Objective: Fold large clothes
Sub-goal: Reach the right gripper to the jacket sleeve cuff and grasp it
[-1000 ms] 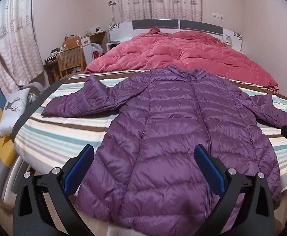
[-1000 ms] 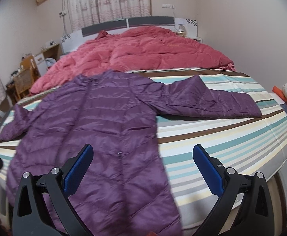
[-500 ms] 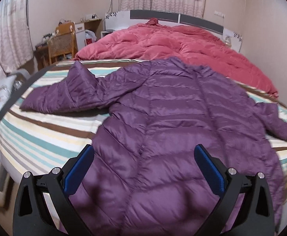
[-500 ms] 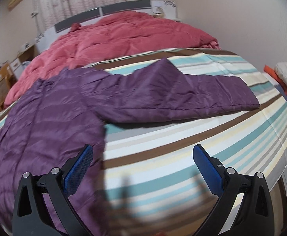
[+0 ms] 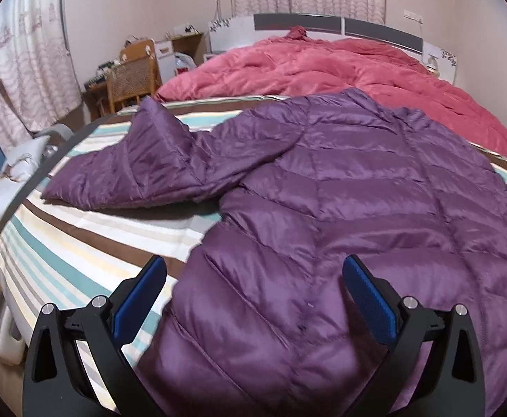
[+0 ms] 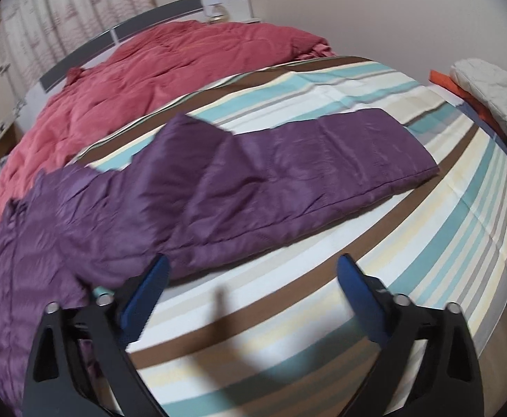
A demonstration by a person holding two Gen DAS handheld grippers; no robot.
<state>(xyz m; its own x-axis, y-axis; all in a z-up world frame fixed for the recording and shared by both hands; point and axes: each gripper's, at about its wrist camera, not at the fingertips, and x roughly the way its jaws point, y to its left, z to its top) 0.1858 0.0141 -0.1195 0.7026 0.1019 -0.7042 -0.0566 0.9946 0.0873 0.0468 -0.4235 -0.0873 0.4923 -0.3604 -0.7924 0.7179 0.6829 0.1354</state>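
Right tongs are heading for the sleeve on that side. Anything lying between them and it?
Nothing visible does. The right tongs stand open over bare striped sheet, and the purple jacket's right sleeve lies flat just ahead. The white pillow sits off at the bed's edge, apart from the sleeve.

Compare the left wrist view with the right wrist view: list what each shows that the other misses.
Left wrist only: the wooden chair, the jacket's quilted body, and its sleeve reaching toward that side.

Right wrist only: the other sleeve lying flat across the stripes, and a white cushion beside the bed.

Both: the purple jacket, striped bedsheet, pink comforter, and that camera's own gripper with jaws open and empty.
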